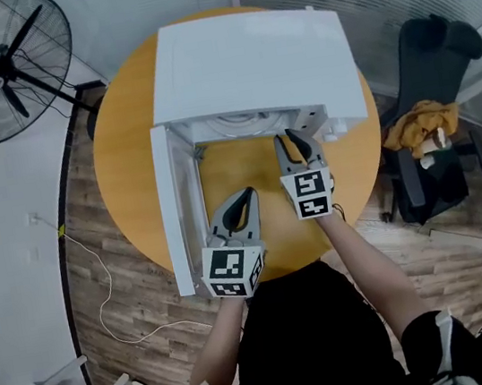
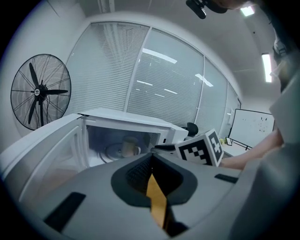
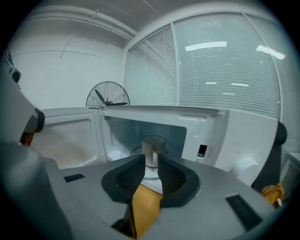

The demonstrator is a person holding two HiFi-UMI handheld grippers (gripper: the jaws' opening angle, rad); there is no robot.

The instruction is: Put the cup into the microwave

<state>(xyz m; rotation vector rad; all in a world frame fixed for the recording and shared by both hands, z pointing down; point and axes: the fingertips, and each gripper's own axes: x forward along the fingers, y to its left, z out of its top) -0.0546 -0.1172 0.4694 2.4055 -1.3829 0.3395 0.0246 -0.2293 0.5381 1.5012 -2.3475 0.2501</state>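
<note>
While the door's hanging wide open, microwave: white box filling the top middle of the head view, sitting on the round orange tabletop, mouth facing the person.
Door: hinged at the left of the opening, sticking straight out toward the bottom of the frame.
Cup: already inside the microwave, upright on the glass turntable. It's dead centre in the right gripper view and left of centre, deep in the cavity, in the left gripper view. Head view doesn't catch it, the microwave's roof covers it.
Right gripper: right at the mouth of the cavity, jaws released with a narrow gap and nothing pinched. The cup shows through that gap but sits further back.
Left gripper: lower in the head view, over bare tabletop between the door and the right gripper, pointed at the opening. Jaws clenched tip to tip on nothing, just a sliver of orange tabletop showing below them.
Marker cube: the right gripper's, poking in right of centre in the left gripper view.
Fan: black, upper left of the head view, off the tabletop.
Chair: dark office chair at the right edge, with a mustard cloth bunched on it.
Cable: thin white one trailing over the wood floor, lower left.
</note>
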